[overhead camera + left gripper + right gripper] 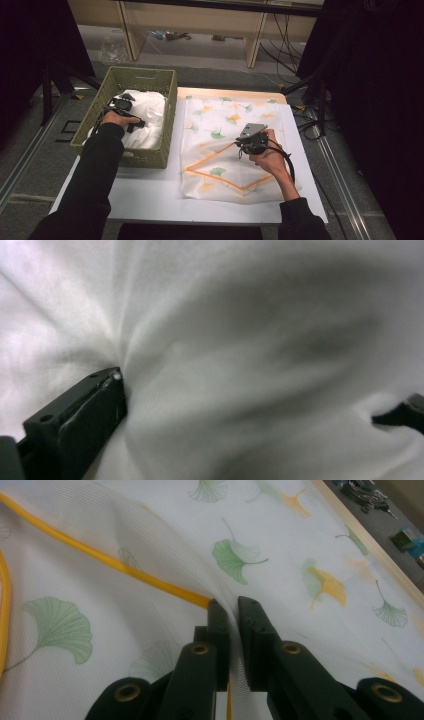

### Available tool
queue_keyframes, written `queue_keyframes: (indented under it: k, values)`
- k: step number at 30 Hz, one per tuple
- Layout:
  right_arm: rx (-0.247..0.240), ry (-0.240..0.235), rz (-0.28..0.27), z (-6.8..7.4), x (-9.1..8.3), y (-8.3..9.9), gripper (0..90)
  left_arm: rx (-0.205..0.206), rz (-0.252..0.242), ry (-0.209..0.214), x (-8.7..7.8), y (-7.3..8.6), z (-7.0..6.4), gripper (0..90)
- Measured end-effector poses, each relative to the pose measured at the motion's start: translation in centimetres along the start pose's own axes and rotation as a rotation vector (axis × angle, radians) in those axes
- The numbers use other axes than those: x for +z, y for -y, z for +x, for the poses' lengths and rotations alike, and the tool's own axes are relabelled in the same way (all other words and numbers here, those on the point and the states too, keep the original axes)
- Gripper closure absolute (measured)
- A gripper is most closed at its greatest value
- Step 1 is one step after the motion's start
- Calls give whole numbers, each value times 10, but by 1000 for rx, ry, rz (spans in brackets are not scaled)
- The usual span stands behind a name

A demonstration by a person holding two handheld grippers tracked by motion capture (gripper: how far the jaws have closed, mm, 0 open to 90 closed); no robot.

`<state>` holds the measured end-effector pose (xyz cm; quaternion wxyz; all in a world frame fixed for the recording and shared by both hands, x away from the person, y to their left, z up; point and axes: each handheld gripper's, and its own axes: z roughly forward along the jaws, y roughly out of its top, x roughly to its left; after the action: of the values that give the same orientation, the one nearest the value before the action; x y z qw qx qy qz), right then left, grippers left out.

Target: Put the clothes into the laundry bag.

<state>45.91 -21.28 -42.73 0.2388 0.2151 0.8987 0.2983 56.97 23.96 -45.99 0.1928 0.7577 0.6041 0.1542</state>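
A white cloth (pixel 148 113) lies bundled in a green woven basket (pixel 166 125) at the table's left. My left gripper (pixel 121 104) is down inside the basket, and its jaws stand wide open, pressed into the white cloth (pixel 225 340); in the left gripper view the gripper (pixel 245 396) has a fold of cloth bulging between them. A sheer mesh bag (pixel 225 122) printed with green and orange leaves and edged in orange lies flat on the table. My right gripper (pixel 244 147) is shut on its orange-trimmed edge (pixel 150 577) and lifts the upper layer slightly; the mesh runs between the jaws of the gripper (pixel 234 604).
The white table (pixel 150 197) has bare surface in front of the basket and bag. Dark curtains and stands flank both sides, cables lie on the floor at the right, and shelving stands behind the table.
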Motion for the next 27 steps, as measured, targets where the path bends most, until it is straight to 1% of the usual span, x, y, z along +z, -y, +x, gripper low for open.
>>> queue_keyframes:
  k: [1, 2, 3, 4, 5, 6, 8, 9, 10, 11, 12, 13, 14, 15, 17, 18, 19, 20, 21, 22, 23, 24, 25, 26, 27]
  values:
    - [0, 4, -5, 0, 0, 0, 849, -13, 7, 39, 4, 3, 0, 0]
    - [0, 4, -5, 0, 0, 0, 849, -6, 4, 46, 6, 4, 0, 0]
    - [1, 3, -9, 0, 0, -1, 849, -14, -18, 51, 8, 5, -1, 14]
    - [-4, 4, -9, 0, -1, -1, 849, -12, -14, 73, 6, 3, -1, 85]
    - [-6, 4, -7, 0, -1, 0, 848, -8, -2, 93, -1, 2, 0, 198]
    - [-5, 6, -8, 0, -1, -1, 849, 13, 2, 110, -4, 1, 1, 344]
    - [-6, 8, -10, 0, 0, -1, 849, 39, -2, 149, -8, 2, -1, 360]
    - [-5, 9, -10, -1, 0, -1, 849, 34, -10, 178, -9, 4, -3, 359]
    - [-2, 7, -6, 0, 0, 0, 849, 28, -11, 197, -9, 5, -2, 350]
    - [0, 10, -1, 0, 1, 0, 849, 13, -20, 209, -9, 5, 1, 344]
    - [10, 12, 3, 1, 0, 0, 849, 11, -26, 211, -10, 5, 3, 330]
    - [8, 11, 2, 1, 0, 0, 849, 17, -33, 177, -9, 6, 3, 299]
    - [-10, 11, -8, 0, 0, 0, 850, 57, -43, 133, -8, 5, 4, 224]
    - [-6, 10, -6, 0, 0, 0, 849, 59, -36, 96, -7, 4, 2, 167]
    - [11, 11, 2, 1, -1, 1, 850, 45, -23, 48, -8, 3, -5, 115]
    - [6, 11, 1, 1, -1, 1, 850, 24, -35, 25, -6, 3, -7, 102]
    - [1, 12, -2, 0, 0, 0, 851, 11, -38, 2, -4, 3, -6, 74]
    - [-15, 5, -2, 0, 0, 0, 851, 6, -27, -19, -4, 3, -4, 40]
    - [-15, 2, -1, 0, 0, 0, 851, -6, -26, -34, -2, 2, -1, 5]
    - [-16, 2, -1, 1, 0, 0, 851, 6, 4, -32, -3, 1, 3, 0]
    - [-14, 1, -1, 1, -1, 0, 851, 8, 5, -15, -2, 2, 4, 0]
    - [-15, 3, -3, 0, -1, 0, 851, 7, 3, -8, 0, 3, 4, 0]
    - [-34, 11, -10, -1, -1, 0, 851, 7, 9, 19, 2, 3, 5, 0]
    - [-15, 5, -3, 0, -1, 1, 851, -6, 11, 48, 5, 4, 5, 0]
    - [-15, 1, 1, 1, 0, 1, 851, -6, 13, 62, 7, 4, 6, 0]
